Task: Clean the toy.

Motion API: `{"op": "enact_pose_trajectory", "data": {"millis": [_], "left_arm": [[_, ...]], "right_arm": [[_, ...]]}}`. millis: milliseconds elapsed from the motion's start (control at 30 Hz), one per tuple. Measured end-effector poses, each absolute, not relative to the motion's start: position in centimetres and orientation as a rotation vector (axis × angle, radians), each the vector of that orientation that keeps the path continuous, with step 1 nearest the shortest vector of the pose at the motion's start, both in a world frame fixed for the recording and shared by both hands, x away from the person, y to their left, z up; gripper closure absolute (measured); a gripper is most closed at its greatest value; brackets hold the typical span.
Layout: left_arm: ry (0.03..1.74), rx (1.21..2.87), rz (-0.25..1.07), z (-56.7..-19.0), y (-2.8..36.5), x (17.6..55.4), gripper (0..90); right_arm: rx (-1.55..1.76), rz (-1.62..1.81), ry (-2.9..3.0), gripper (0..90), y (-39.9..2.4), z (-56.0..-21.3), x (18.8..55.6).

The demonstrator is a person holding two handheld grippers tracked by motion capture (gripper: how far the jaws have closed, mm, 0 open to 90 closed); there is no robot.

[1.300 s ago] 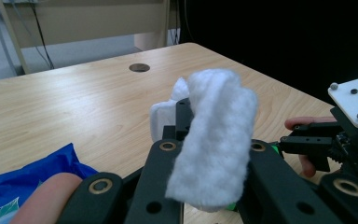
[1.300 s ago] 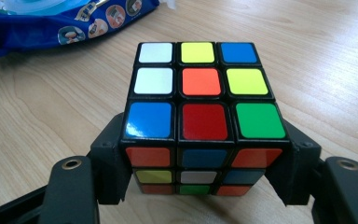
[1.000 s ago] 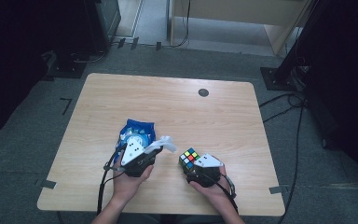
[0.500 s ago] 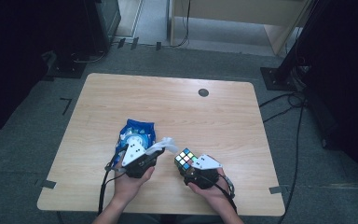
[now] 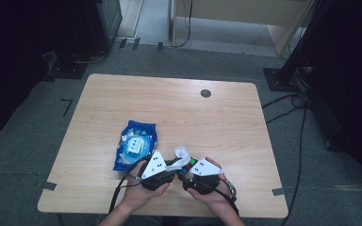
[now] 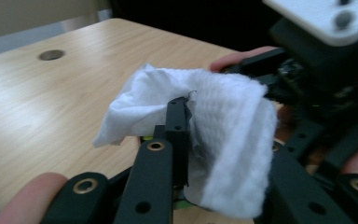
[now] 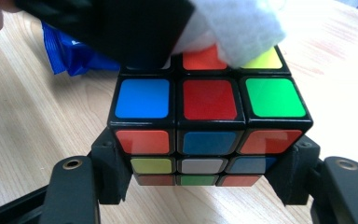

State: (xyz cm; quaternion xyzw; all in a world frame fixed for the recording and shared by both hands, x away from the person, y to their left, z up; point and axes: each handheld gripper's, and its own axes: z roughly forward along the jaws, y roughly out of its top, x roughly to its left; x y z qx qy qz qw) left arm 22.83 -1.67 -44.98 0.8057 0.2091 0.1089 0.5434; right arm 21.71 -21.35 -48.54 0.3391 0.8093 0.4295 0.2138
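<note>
We are clamping the puzzle cube (image 7: 209,126) between the right gripper's (image 5: 194,175) jaws, just above the table's (image 5: 179,108) near edge. Our left gripper (image 5: 172,165), its jaws just easing apart, is pinching a white wipe (image 6: 214,135) and pressing it onto the cube's top. The blue wipes packet (image 5: 135,143) is lying at ten o'clock from the cube.

We count one puzzle cube (image 7: 209,126), one white wipe (image 6: 214,135), one blue wipes packet (image 5: 135,143), one wooden table (image 5: 169,108) with one round hole (image 5: 206,93), and two grippers, left (image 5: 172,165) and right (image 5: 187,168).
</note>
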Motion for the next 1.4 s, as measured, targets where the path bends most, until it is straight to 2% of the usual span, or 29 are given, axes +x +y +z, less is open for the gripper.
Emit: {"op": "enact_pose_trajectory", "data": {"millis": [133,267,333,400,500,733,900,1000,1100,1133,1167,1400], "left_arm": [[0.454,1.946,0.271,-44.8,-2.2,22.3,55.1],[0.441,1.96,0.235,-44.7,-2.1,22.4,40.7],[0.419,1.982,0.146,-44.7,-1.7,22.6,33.0],[0.41,1.99,0.136,-44.7,-1.6,22.7,27.3],[0.383,1.961,0.087,-44.6,-1.1,22.7,24.3],[0.341,1.888,0.04,-44.1,0.5,23.1,23.6],[0.316,1.8,-0.039,-43.6,2.3,23.8,28.7],[0.364,1.801,0.012,-43.4,2.6,24.0,29.0],[0.462,1.82,0.091,-43.5,2.3,24.2,34.3],[0.522,1.836,0.156,-43.6,1.8,24.3,39.2],[0.532,1.837,0.164,-43.8,1.7,24.4,41.3],[0.572,1.861,0.214,-44.1,0.5,24.2,42.2]], "right_arm": [[0.952,1.191,2.232,34.7,-21.5,-48.5,21.8],[0.964,1.19,2.223,34.7,-21.7,-48.6,21.9],[0.99,1.192,2.211,34.7,-22.1,-48.6,22.0],[1.01,1.2,2.204,34.7,-22.4,-48.6,22.2],[1.027,1.202,2.2,34.7,-22.6,-48.7,22.3],[1.028,1.191,2.193,34.7,-22.7,-48.8,22.3],[1.029,1.187,2.192,34.7,-22.7,-48.8,22.3],[1.029,1.188,2.19,34.7,-22.7,-48.8,22.3],[1.025,1.19,2.19,34.7,-22.7,-48.8,22.3],[1.016,1.189,2.195,34.7,-22.5,-48.8,22.3],[1.012,1.189,2.198,34.7,-22.4,-48.8,22.2],[0.958,1.209,2.228,34.7,-21.3,-48.8,21.7]]}}
